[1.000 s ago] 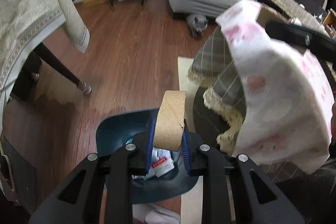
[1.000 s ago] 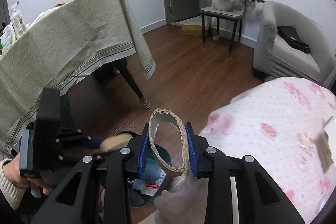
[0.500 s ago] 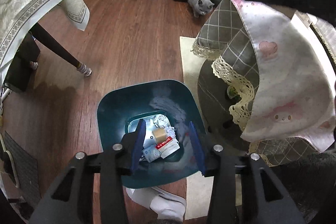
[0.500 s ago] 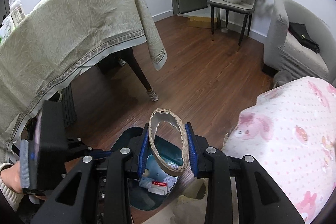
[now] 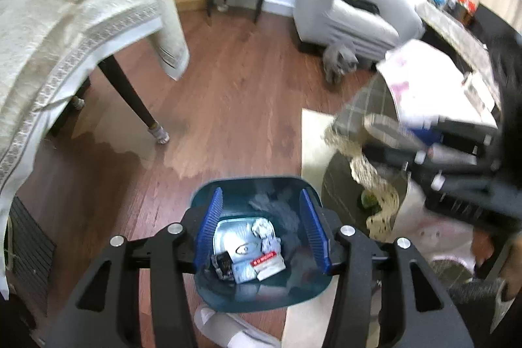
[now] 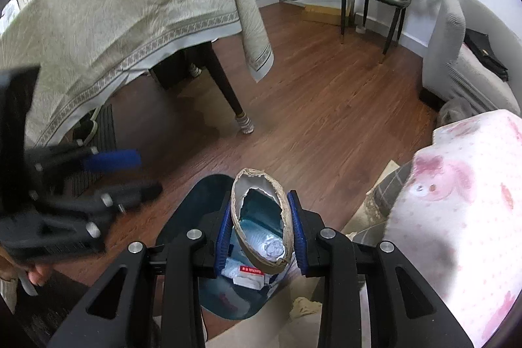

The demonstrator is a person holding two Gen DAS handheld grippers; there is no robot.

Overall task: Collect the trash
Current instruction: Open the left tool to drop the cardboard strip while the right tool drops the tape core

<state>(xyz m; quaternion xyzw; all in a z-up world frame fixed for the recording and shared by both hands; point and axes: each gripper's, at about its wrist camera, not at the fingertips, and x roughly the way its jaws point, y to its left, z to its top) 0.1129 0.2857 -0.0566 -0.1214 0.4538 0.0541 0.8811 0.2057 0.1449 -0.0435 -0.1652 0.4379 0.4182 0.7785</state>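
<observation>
1. A torn cardboard tube [image 6: 259,219] is pinched between the blue pads of the right hand-held gripper [image 6: 260,229], its open end turned toward the camera and squashed into an oval by the squeeze.
2. The tube is held above the dark teal trash bin [image 6: 208,194], which stands on the wooden floor [image 6: 326,106] just beside a rug; crumpled paper and wrappers [image 5: 261,253] are seen at the bin's bottom.
3. The left hand-held gripper [image 5: 262,229] is spread wide with nothing between its pads, and is held over the same bin [image 5: 248,299].
4. The tube is judged to be very light and only moderately stiff: its wall has buckled under the grip and its rim is ragged, so little force is needed and harder pressure would merely flatten it.
5. The rough cardboard is judged not to be slippery; a hold across the mid-length of the wall, as now, appears secure.
6. Fragility is of no concern, since the piece is to be discarded.
7. A clean fall is to be expected only if the tube is centred over the bin's mouth when the pads are parted.
</observation>
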